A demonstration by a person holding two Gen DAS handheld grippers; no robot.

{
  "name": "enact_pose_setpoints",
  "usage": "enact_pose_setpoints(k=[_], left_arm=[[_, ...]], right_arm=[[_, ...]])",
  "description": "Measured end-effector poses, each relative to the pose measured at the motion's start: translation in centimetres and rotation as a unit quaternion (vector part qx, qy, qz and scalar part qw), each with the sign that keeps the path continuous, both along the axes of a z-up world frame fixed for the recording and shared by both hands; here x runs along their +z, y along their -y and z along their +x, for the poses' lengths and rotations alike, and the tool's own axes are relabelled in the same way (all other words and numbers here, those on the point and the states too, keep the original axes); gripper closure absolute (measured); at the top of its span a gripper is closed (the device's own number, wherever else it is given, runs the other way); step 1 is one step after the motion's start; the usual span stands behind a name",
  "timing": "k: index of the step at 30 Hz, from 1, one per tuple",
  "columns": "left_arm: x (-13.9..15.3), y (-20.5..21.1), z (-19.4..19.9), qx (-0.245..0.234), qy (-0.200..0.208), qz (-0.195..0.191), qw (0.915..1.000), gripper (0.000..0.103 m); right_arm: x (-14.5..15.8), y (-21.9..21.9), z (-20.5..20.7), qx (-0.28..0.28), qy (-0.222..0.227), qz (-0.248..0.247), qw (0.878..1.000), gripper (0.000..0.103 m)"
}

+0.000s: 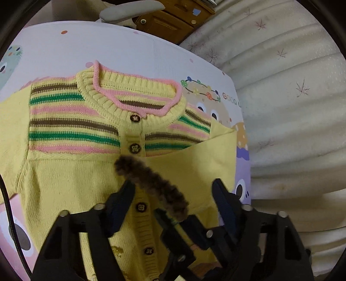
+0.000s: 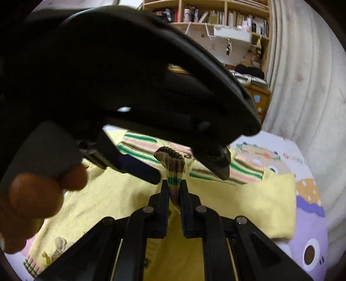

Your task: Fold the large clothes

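**Yellow cardigan on a cartoon-print sheet, cuff pinched by the right gripper**

Left wrist view: the yellow cardigan (image 1: 71,173) lies face up on a white cartoon-print sheet (image 1: 64,54), its pink-edged collar (image 1: 138,95) farthest from the camera and one sleeve folded across the chest. Printed on the sheet beside the collar is "GOOD", with the rest cut off by the edge. The left gripper (image 1: 173,192) hovers over the button placket with its jaws spread wide; the brown striped cuff (image 1: 151,183) lies between them, touching neither. A cream quilted cover (image 1: 292,108) with leaf marks rises on the right, and a wooden cabinet (image 1: 173,21) stands beyond the sheet.

Right wrist view: the right gripper (image 2: 174,190) has its jaws pressed together on the cuff (image 2: 170,162), lifted above the cardigan (image 2: 121,194). The left gripper's black body (image 2: 129,75) fills the upper left, fingers (image 2: 36,194) wrapped around it. A bookshelf (image 2: 216,15) with books stands behind.
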State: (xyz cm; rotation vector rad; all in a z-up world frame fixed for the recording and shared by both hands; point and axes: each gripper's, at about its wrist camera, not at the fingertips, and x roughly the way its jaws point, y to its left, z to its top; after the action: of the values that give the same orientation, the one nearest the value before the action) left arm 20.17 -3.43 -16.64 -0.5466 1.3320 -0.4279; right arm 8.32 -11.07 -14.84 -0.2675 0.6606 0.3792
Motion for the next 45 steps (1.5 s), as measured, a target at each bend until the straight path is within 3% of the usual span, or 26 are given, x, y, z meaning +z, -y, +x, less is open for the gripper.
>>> enact_pose_setpoints(k=[1, 3, 4, 5, 6, 13, 20, 24, 28, 33, 35, 45], left_arm=[[0.1, -0.1, 0.1, 0.001, 0.002, 0.003, 1.0000, 0.049], [0.2, -0.3, 0.3, -0.001, 0.006, 0.008, 1.0000, 0.079], [0.1, -0.2, 0.4, -0.005, 0.007, 0.019, 0.9998, 0.088], [0.2, -0.4, 0.4, -0.010, 0.009, 0.022, 0.9997, 0.096], [0.3, -0.3, 0.3, -0.014, 0.017, 0.031, 0.9993, 0.097], [1.9, -1.6, -0.5, -0.006, 0.090, 0.085, 0.9923, 0.098], [2.5, -4.7, -0.5, 0.036, 0.132, 0.111, 0.9844, 0.098], [2.4, -5.8, -0.5, 0.046, 0.153, 0.131, 0.9785, 0.098], [1.9, -6.3, 0.1, 0.054, 0.153, 0.139, 0.9769, 0.098], [1.6, -6.3, 0.3, 0.056, 0.163, 0.156, 0.9727, 0.098], [1.4, -6.4, 0.4, 0.060, 0.165, 0.161, 0.9712, 0.098], [-2.4, -7.5, -0.3, 0.074, 0.133, 0.192, 0.9697, 0.097]], right_arm=[[0.0, -0.3, -0.1, 0.001, 0.000, -0.005, 1.000, 0.094], [-0.1, -0.4, 0.0, -0.002, -0.003, -0.007, 1.000, 0.094], [0.0, -0.4, 0.0, -0.004, -0.005, -0.006, 1.000, 0.093], [0.0, -0.3, 0.0, -0.007, -0.010, -0.005, 1.000, 0.093], [0.0, -0.2, 0.1, -0.010, -0.017, -0.005, 1.000, 0.093], [0.9, 2.6, 0.1, -0.025, -0.060, 0.007, 0.998, 0.076], [-0.3, 9.6, 1.3, -0.124, -0.111, -0.006, 0.986, 0.075], [-1.6, 12.9, 2.9, -0.173, -0.141, 0.012, 0.975, 0.075], [-2.6, 14.0, 5.4, -0.197, -0.155, 0.029, 0.968, 0.075], [-3.1, 13.7, 6.4, -0.193, -0.158, 0.039, 0.968, 0.075], [-3.0, 13.5, 6.5, -0.188, -0.156, 0.038, 0.969, 0.081], [-3.0, 13.8, 6.6, -0.193, -0.161, 0.038, 0.967, 0.082]])
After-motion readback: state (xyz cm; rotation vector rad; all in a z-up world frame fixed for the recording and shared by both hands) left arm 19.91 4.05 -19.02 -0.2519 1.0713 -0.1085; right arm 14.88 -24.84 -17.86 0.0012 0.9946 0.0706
